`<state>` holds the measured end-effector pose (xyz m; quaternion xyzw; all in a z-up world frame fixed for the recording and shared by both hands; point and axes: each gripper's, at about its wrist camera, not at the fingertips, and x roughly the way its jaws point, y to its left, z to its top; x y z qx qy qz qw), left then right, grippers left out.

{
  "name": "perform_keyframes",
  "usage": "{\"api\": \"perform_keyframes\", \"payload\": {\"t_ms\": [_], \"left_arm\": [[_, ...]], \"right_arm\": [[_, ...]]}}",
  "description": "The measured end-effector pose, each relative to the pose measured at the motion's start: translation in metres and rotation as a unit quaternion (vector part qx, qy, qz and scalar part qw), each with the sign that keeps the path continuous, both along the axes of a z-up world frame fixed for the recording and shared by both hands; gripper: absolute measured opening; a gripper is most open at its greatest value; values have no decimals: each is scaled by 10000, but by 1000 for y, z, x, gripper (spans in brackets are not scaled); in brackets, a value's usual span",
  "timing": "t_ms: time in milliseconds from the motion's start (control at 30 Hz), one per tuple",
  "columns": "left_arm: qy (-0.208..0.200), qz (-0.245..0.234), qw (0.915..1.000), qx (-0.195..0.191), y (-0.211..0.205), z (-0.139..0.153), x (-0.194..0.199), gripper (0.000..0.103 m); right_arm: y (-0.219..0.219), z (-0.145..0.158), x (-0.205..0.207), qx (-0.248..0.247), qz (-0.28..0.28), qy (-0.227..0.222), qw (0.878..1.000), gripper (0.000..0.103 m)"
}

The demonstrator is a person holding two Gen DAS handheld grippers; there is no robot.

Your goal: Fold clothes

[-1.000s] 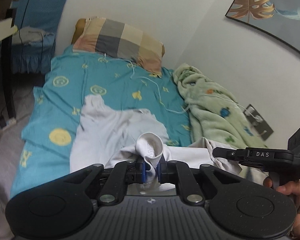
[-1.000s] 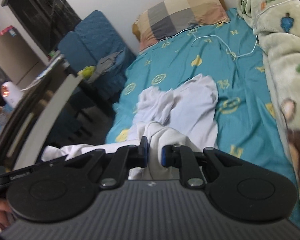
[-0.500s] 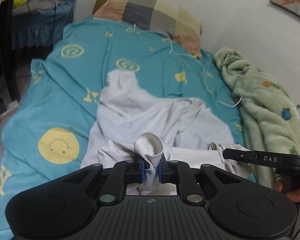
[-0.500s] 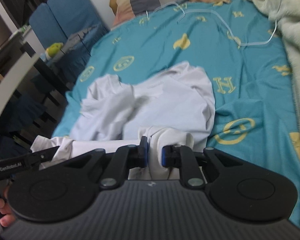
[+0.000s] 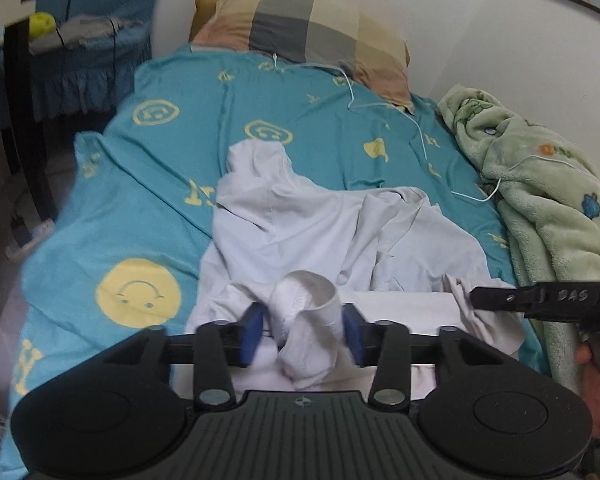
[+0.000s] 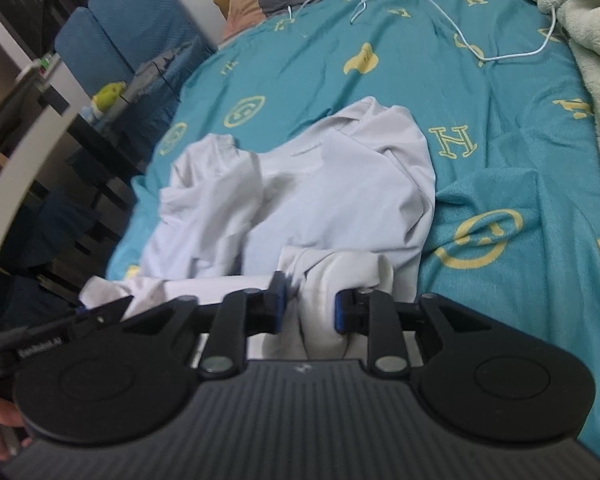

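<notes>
1. White garment point(image 5: 332, 232), crumpled on the teal bed sheet point(image 5: 140, 208), lying straight ahead of both tools with its long axis running away toward the checked pillow point(image 5: 312, 28); near hem stretched crosswise between the two tools.
2. Left tool point(image 5: 303, 326): jaws just been opening, blue pads standing clear on either side of a bunched roll of white cloth; released, cloth between but not pinched.
3. Right tool point(image 6: 307, 308): jaws likewise just been opening, a fold of the same hem sitting in the gap, pads apparently off the fabric; released.
4. Both tools about equally near, each at its own corner of the hem; far collar end well beyond either.
5. Likely step: hem laid down over the body, next reach toward a side or sleeve.
6. Beyond: white cable point(image 5: 416, 128) across the sheet, green fleece blanket point(image 5: 548, 200) along the wall side, blue chair point(image 6: 140, 40) beside the bed.
</notes>
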<state>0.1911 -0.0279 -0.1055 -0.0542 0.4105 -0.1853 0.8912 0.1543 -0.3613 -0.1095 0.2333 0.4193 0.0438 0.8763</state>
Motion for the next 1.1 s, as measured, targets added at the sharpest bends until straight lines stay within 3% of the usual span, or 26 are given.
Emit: {"api": "perform_keyframes", "payload": {"t_ms": [100, 167, 400, 667, 733, 867, 900, 1000, 1100], "left_arm": [[-100, 66, 9999, -8, 9, 10, -20, 59], [-121, 84, 9999, 6, 13, 14, -32, 60], [25, 188, 9998, 36, 25, 13, -66, 62], [43, 76, 9989, 463, 13, -4, -79, 60], [83, 70, 9986, 515, 11, -10, -77, 58], [218, 68, 9982, 550, 11, -20, -71, 40], [263, 66, 9982, 527, 11, -22, -69, 27], [297, 144, 9987, 398, 16, -21, -67, 8], [241, 342, 9980, 463, 20, -17, -67, 4]], "right_arm": [[-3, 16, -20, 158, -206, -159, 9995, 65], [-3, 24, -34, 269, -326, -240, 9988, 69], [7, 25, -75, 161, -500, -172, 9985, 69], [-1, 1, -80, -153, -833, 176, 9963, 69], [2, -4, -77, -115, -740, 184, 9970, 66], [12, -11, -67, -347, -459, 286, 9979, 55], [14, -14, -64, -432, -388, 345, 9977, 46], [18, -23, -58, -683, -278, 582, 9956, 21], [14, -24, -59, -634, -320, 619, 9956, 12]]}}
